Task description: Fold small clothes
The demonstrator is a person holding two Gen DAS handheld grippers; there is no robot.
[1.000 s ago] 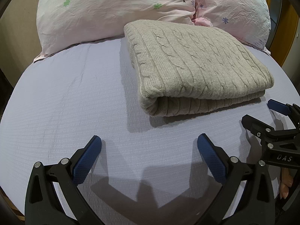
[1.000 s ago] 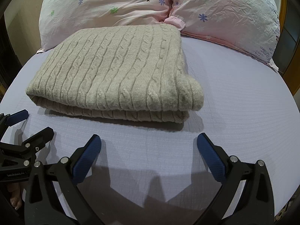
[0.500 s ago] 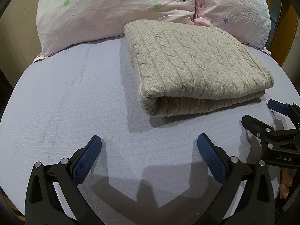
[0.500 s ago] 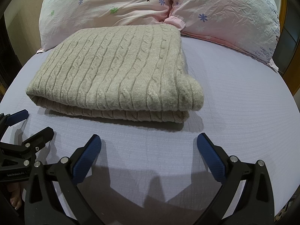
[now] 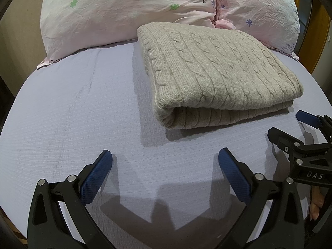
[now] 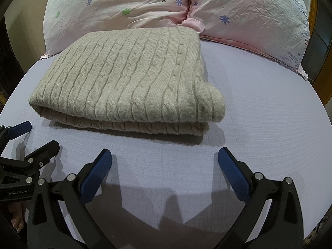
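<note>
A beige cable-knit sweater [image 5: 215,70] lies folded into a neat rectangle on the lavender bed sheet [image 5: 83,112]; it also shows in the right wrist view [image 6: 132,81]. My left gripper [image 5: 165,159] is open and empty, hovering over the sheet in front of the sweater's left corner. My right gripper [image 6: 165,159] is open and empty in front of the sweater's right corner. Each gripper shows at the edge of the other's view: the right one [image 5: 290,128] and the left one [image 6: 35,137]. Neither touches the sweater.
Two pink flowered pillows [image 5: 128,10] [image 6: 249,14] lie behind the sweater at the head of the bed. A wooden frame [image 5: 317,31] stands at the far right. Bare sheet [image 6: 259,103] lies to the right of the sweater.
</note>
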